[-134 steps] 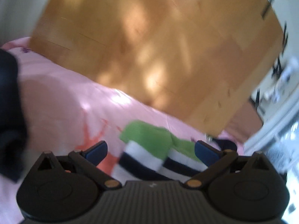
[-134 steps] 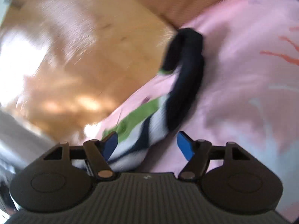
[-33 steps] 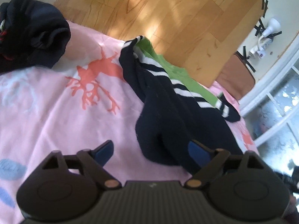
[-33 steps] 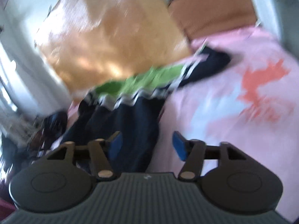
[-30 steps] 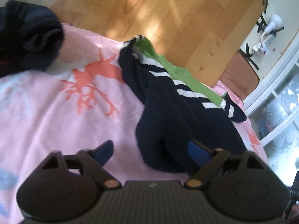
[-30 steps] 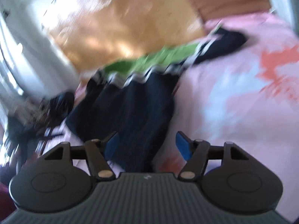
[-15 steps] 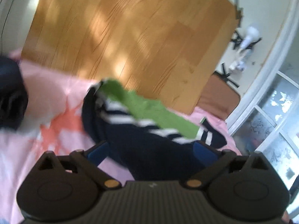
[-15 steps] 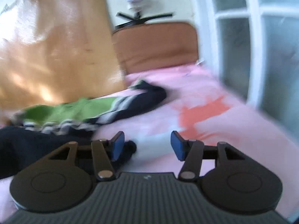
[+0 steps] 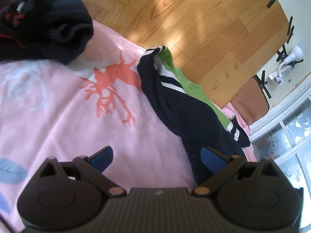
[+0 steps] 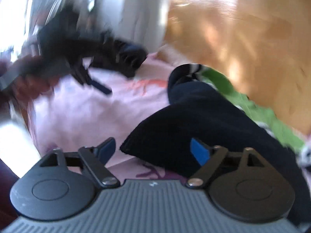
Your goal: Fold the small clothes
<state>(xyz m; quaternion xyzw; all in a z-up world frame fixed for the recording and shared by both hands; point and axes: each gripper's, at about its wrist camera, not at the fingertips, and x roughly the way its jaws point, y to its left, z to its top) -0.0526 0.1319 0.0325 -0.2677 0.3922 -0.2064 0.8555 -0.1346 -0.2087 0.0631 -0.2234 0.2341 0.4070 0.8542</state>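
Left wrist view: the left claw (image 9: 156, 158) stands wide, empty, above the pink printed bedsheet (image 9: 58, 116). The dark navy knit garment with white stripes and green panel (image 9: 186, 114) lies crumpled ahead, reaching its right finger.

Right wrist view, blurred: the right claw (image 10: 155, 149) is opening, the garment's navy corner (image 10: 194, 128) between its fingers.

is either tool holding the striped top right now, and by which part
Nothing is held. The left tool is open over the pink sheet; the right tool is opening, with a navy corner of the striped top lying loose between its pads.
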